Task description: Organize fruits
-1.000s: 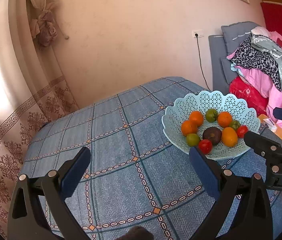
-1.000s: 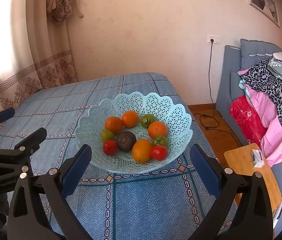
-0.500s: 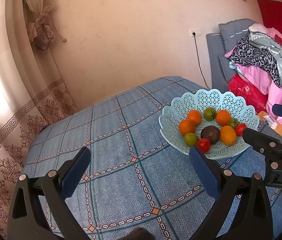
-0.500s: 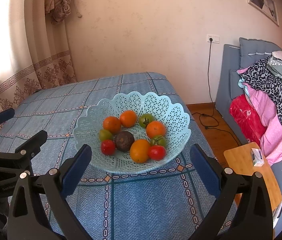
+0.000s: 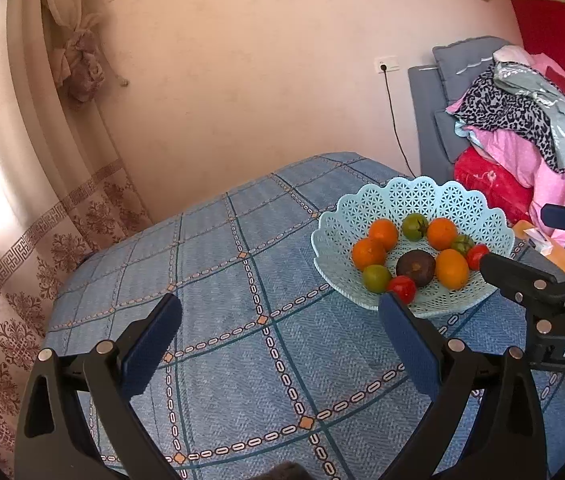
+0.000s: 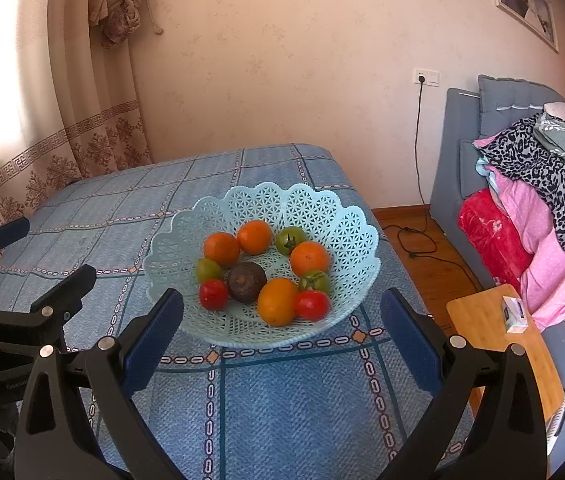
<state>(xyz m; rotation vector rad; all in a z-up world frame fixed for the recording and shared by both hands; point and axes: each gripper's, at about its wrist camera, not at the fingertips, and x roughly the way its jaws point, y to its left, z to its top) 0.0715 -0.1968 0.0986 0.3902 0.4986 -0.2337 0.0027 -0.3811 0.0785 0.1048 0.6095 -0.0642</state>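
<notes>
My left gripper (image 6: 22, 252) is cut off by the right-wrist frame's left edge. The right gripper (image 5: 522, 244) runs off the left-wrist view's right edge, its lettering clipped. The small box (image 6: 514, 314) on the side table (image 6: 490, 332) is too small to read.

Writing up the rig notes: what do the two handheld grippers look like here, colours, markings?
Both match: black plastic frames with silver rivets, two long fingers with dark blue pads. Left gripper, pad; right gripper, pad. In the left wrist view the right gripper's side shows white lettering, "DAS" before the frame edge cuts it off. No cables, hands or sleeves visible.
</notes>
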